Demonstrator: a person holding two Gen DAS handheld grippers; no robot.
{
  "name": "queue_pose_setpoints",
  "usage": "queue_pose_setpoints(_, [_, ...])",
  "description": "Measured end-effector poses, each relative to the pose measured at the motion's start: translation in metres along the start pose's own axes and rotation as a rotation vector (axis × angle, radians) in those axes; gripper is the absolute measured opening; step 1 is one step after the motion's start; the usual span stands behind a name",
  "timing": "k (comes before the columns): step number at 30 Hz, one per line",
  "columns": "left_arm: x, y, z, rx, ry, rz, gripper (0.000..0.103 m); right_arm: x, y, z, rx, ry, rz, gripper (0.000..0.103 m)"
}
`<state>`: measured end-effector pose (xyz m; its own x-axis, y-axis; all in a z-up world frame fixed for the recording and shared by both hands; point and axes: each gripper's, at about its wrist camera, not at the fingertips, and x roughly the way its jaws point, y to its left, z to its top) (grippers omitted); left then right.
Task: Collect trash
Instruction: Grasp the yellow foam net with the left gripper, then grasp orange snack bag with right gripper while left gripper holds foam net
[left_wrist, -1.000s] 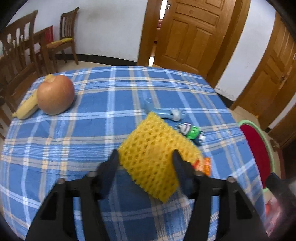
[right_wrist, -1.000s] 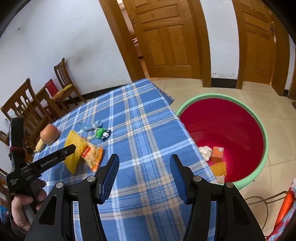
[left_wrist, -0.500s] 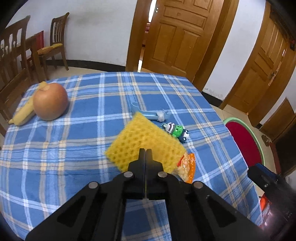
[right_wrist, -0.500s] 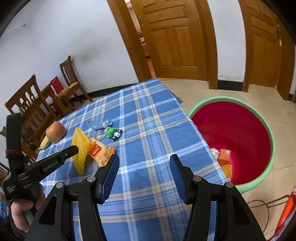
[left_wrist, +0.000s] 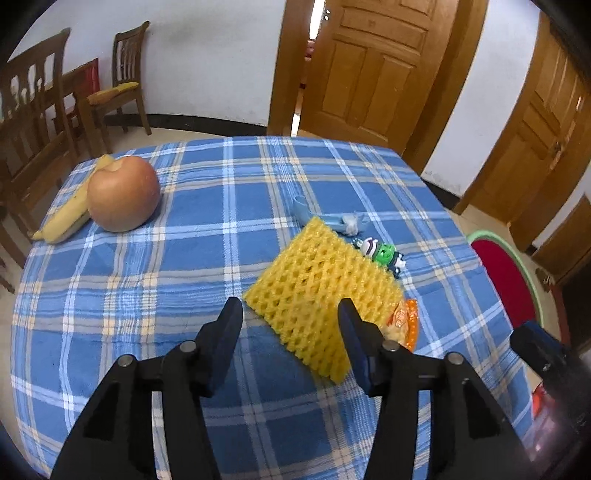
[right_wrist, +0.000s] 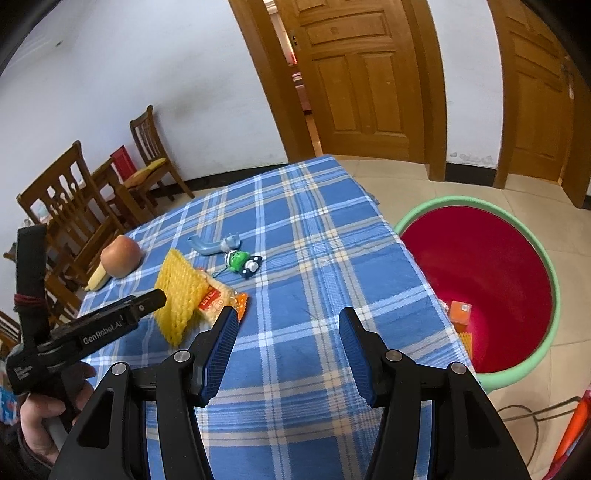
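Note:
A yellow foam net lies tilted on the blue checked tablecloth, leaning on an orange snack packet. My left gripper hovers at the net's near edge with its jaws opening; the net sits between and just beyond the fingertips, and the pads do not press on it. In the right wrist view the left gripper is beside the foam net and the snack packet. My right gripper is open over bare cloth with nothing between its fingers.
A red basin with a green rim stands on the floor right of the table, holding an orange box and foam scraps. An apple, a banana, a green toy and a blue tube lie on the cloth. Wooden chairs stand at left.
The left jaws stood open around the foam net, snapped shut half a second ago, and are apart again now. The net stays on the table. The right gripper keeps its opening.

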<state>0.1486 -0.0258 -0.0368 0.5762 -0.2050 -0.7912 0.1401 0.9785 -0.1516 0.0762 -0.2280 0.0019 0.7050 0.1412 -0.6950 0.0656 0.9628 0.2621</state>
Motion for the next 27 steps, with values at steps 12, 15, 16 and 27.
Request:
queue_pose_setpoints(12, [0.023, -0.002, 0.001, -0.059, 0.062, -0.121, 0.057, 0.010, -0.003, 0.000, 0.004, 0.020, -0.025, 0.058])
queue_pose_setpoints(15, [0.027, -0.002, 0.000, -0.076, 0.064, -0.175, 0.032, 0.013, 0.000, -0.001, 0.000, 0.026, -0.031, 0.058])
queue_pose_setpoints(16, [0.029, -0.002, 0.000, -0.081, 0.067, -0.194, 0.027, 0.014, 0.002, -0.001, -0.004, 0.028, -0.033, 0.058])
queue_pose_setpoints(27, [0.000, 0.016, 0.001, -0.087, -0.004, -0.165, 0.004, 0.024, 0.027, 0.002, -0.065, 0.036, -0.042, 0.058])
